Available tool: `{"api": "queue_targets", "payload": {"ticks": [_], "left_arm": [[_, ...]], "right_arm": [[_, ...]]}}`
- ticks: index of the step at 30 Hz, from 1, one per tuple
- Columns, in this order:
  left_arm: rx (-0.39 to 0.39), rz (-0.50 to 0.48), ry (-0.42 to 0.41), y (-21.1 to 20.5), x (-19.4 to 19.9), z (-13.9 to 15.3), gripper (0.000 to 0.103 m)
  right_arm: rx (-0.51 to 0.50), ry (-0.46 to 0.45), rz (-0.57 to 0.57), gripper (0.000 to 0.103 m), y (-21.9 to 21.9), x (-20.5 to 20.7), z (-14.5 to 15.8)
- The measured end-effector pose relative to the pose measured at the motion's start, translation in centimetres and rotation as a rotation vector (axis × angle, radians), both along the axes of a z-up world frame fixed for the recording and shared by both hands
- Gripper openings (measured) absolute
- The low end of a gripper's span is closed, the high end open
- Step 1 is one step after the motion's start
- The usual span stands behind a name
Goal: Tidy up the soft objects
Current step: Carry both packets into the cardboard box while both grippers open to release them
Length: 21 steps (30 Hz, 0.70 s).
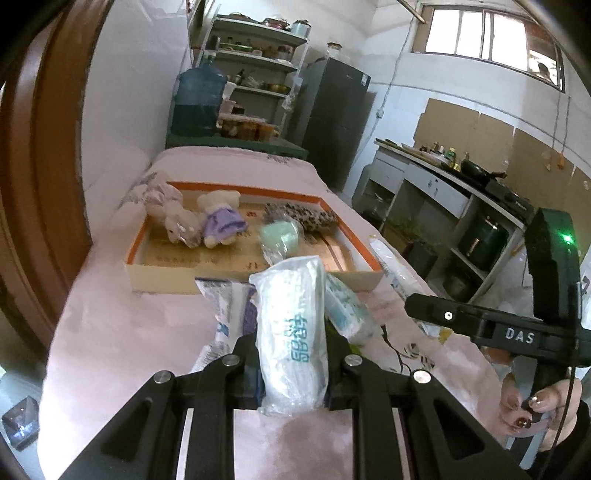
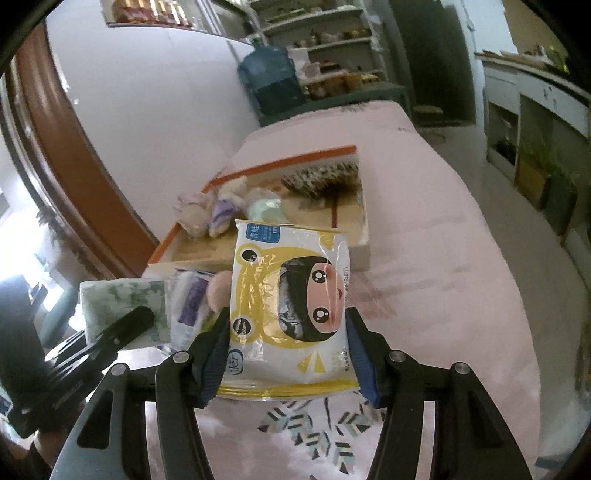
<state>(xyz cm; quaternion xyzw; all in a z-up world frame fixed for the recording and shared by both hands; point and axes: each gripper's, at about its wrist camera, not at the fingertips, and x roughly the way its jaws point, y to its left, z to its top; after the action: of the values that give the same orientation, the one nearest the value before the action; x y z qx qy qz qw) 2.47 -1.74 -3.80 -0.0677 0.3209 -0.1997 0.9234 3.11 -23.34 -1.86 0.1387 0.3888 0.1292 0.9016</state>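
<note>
Premises: a lived-in home, one room serving as both kitchen and bedroom. In the left wrist view, an open shelf rack (image 1: 255, 62) at 12 o'clock holds pots, jars and bottles. A large blue water jug (image 1: 199, 99) stands just left of it, a dark fridge (image 1: 334, 118) just right. At 2 o'clock a counter (image 1: 436, 173) carries a pan, a stove and condiment bottles. A barred window (image 1: 487, 33) sits high at 1 o'clock. A pink-covered bed (image 1: 122, 332) fills the foreground.
</note>
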Motion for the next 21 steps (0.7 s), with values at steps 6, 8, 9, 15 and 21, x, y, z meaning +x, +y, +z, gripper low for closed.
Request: {"api": "queue_targets", "payload": {"ticks": [6, 8, 9, 15, 21], "left_arm": [[0.01, 0.033, -0.053, 0.7, 0.5, 1.8, 0.021], [0.014, 0.04, -0.068, 0.8, 0.7, 2.4, 0.021], [0.015, 0.043, -0.077, 0.8, 0.9, 2.7, 0.021], [0.021, 0.052, -0.12, 0.6, 2.0, 4.4, 0.021], [0.002, 0.069, -0.144, 0.8, 4.0, 5.6, 0.021]], "right_arm": [[-0.027, -0.045, 0.029, 0.06, 0.9, 0.5, 1.7], [-0.032, -0.06, 0.034, 0.06, 1.2, 0.6, 2.2], [-0.034, -0.067, 0.035, 0.06, 1.3, 0.7, 2.4], [-0.038, -0.104, 0.029, 0.06, 2.0, 1.8, 3.8], [-0.04, -0.138, 0.007, 0.06, 2.3, 3.4, 5.2]]}}
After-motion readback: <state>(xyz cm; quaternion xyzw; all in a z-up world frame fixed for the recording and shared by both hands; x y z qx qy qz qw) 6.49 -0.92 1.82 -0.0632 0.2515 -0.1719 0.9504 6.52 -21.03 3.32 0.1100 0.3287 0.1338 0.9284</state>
